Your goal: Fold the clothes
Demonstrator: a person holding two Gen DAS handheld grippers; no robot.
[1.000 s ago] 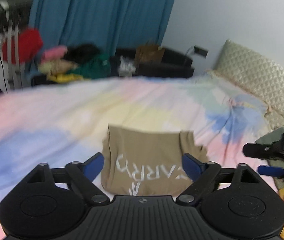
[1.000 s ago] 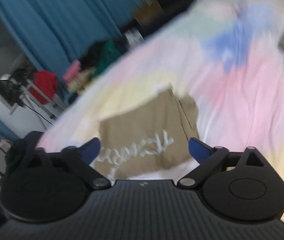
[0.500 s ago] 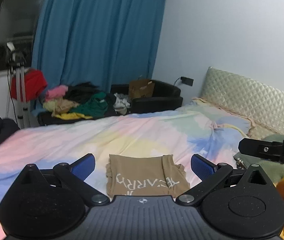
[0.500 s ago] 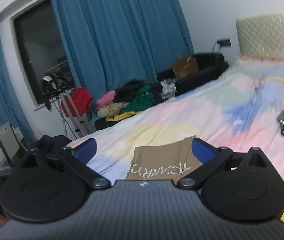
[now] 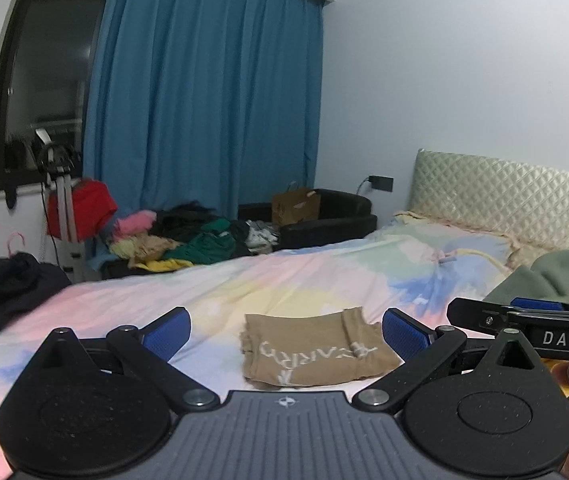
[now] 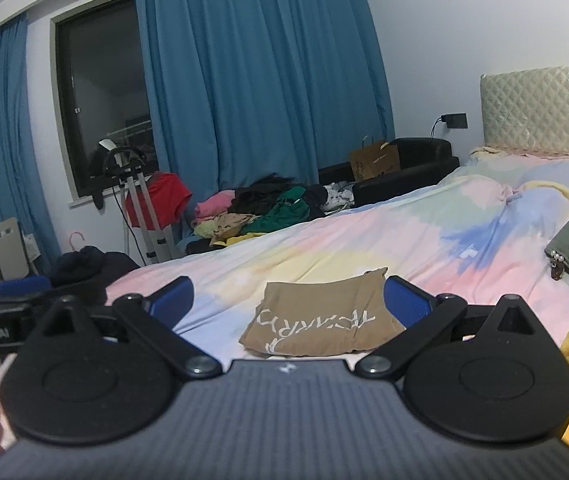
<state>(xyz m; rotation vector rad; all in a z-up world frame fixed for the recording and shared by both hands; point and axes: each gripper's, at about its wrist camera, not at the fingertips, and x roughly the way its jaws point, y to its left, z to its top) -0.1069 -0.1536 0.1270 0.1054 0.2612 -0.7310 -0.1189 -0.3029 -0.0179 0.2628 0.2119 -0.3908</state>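
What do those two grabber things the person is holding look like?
Each hand-held gripper is black. The left hand-held gripper has two round discs on a ribbed grey body, thin black link bars with silver pins, and blue textured pads. The right hand-held gripper matches it. White letters "DAS" are printed on the right one's side, seen in the left view.

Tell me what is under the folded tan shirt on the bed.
The tan shirt lies flat on the pastel bedsheet, which shows all around it. Whether anything else is hidden under the shirt cannot be seen, because the cloth covers it.
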